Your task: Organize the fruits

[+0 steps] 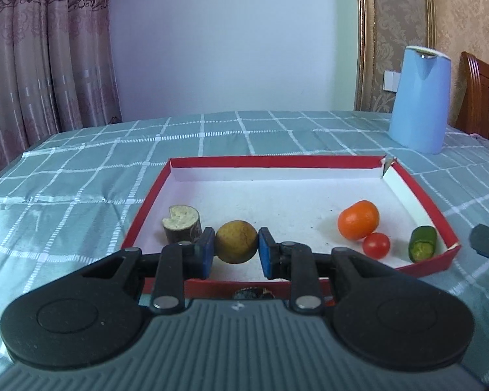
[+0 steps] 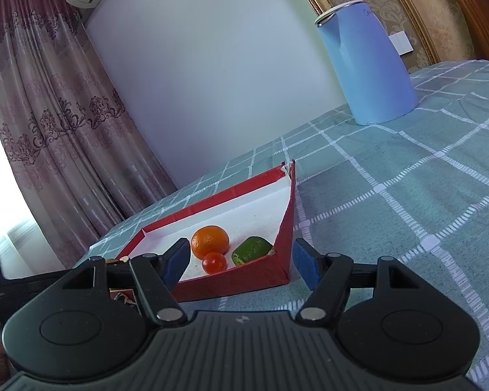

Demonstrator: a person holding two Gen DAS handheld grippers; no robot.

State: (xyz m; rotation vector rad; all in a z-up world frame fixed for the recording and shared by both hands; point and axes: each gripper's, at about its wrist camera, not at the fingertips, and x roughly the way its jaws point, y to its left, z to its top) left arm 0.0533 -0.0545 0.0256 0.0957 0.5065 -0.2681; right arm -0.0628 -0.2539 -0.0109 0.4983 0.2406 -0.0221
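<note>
**A:** Left wrist view has the left gripper [image 1: 236, 250] with its fingers clamped on a round yellow-brown fruit [image 1: 236, 241], held over the near edge of the red tray [image 1: 146, 208]. Looks like it's going in, not dropped yet.

**B:** What's in the tray already?

**A:** An orange [image 1: 358, 219], a small tomato [image 1: 376, 245] touching it, a green cucumber piece [image 1: 422, 243] in the near right corner, and a brown stump-looking chunk [image 1: 181, 224] just left of the held fruit. So I'd guess most of it is sorted.

**B:** And the other hand?

**A:** Right gripper [image 2: 241, 262] sits near the tray's corner, fingers apart, nothing between them. Something dark lies on the tabletop [image 1: 81, 169] just in front of the tray, mostly hidden, can't tell what. Might be what's left. Blue kettle [image 1: 419, 97] sits well apart.
</note>
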